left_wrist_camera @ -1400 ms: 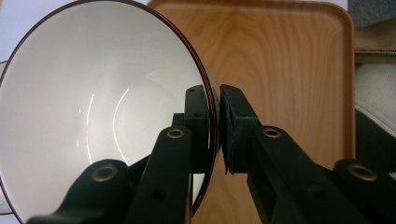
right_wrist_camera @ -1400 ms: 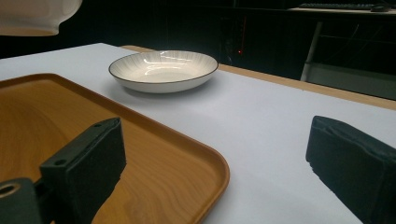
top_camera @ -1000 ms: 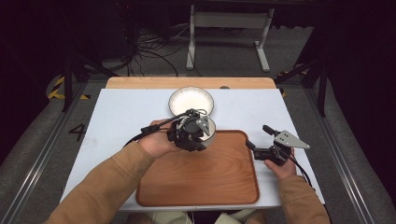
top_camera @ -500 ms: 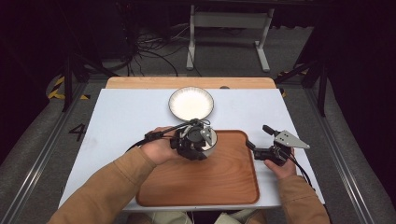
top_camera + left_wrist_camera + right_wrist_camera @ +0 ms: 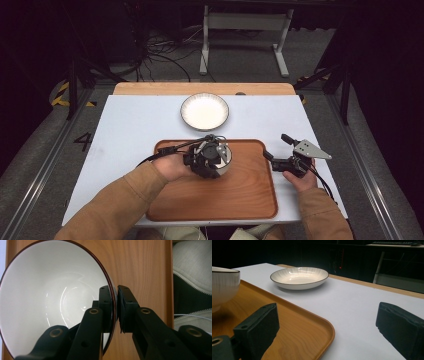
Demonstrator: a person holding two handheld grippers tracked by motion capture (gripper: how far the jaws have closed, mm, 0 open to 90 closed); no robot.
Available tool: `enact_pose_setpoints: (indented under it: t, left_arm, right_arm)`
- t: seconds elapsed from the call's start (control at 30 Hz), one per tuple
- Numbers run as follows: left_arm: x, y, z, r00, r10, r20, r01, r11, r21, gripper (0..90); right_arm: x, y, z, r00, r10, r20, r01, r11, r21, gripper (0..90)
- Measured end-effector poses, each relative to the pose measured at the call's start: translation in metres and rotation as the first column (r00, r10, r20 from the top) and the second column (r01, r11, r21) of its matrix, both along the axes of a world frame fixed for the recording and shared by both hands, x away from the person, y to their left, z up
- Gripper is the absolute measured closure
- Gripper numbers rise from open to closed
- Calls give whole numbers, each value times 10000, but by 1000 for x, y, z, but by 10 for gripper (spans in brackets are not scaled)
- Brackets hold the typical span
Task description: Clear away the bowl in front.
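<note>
Table [image 5: 125, 150] surface is matte white; beneath the left claw [image 5: 114, 293] lies a smooth, round-cornered wooden tray [image 5: 250, 200]. Farther off sits a shallow ribbed plate [image 5: 204, 111]. Left claw pinches the glossy white bowl [image 5: 50, 302] rim over the tray; right claw [image 5: 327, 327] gapes empty beside the tray's edge.

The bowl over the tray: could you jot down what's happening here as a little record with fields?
Held thing: white bowl, dark rim
Holder: left gripper, jaws clamped on the bowl's wall, one inside, one outside
Bowl's place: over the far part of the wooden tray
Other gripper: right gripper, jaws wide apart, nothing between them, at the tray's right edge
Also on the table: shallow white plate, beyond the tray
</note>
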State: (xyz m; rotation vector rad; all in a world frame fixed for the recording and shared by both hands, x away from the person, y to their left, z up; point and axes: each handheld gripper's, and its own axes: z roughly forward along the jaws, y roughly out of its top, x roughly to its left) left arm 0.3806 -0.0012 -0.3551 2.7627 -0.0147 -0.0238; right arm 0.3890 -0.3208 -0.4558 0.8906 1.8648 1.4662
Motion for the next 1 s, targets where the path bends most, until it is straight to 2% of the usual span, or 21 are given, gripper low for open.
enact_pose_setpoints:
  t: [0.2, 0.47, 0.7, 0.77, 0.9, 1.0]
  left_arm:
    - [-2, -3, -8, 9998, -54, -180, 57, 9999, 117, 830]
    - [-2, -4, -15, 9997, -127, -202, 135, 9991, 393, 830]
    - [-4, -4, -19, 9998, -151, -144, 157, 9987, 478, 830]
    - [-5, -4, -19, 9997, -212, -156, 222, 9974, 683, 831]
    - [-6, -3, -20, 9995, -276, -136, 285, 9970, 719, 831]
    - [-6, -2, -21, 9991, -337, -243, 354, 9966, 749, 833]
  right_arm:
    - [0, 0, 0, 10000, 3, -1, -3, 10000, 2, 51]
    - [0, 0, 0, 10000, 0, -1, 0, 10000, 3, 51]
    - [0, 0, 0, 10000, 2, -3, -2, 10000, 1, 52]
    - [0, 0, 0, 10000, 1, -2, -1, 10000, 2, 52]
    - [0, 0, 0, 10000, 11, 15, -11, 10000, -3, 52]
    - [0, 0, 0, 10000, -1, 1, 1, 10000, 2, 52]
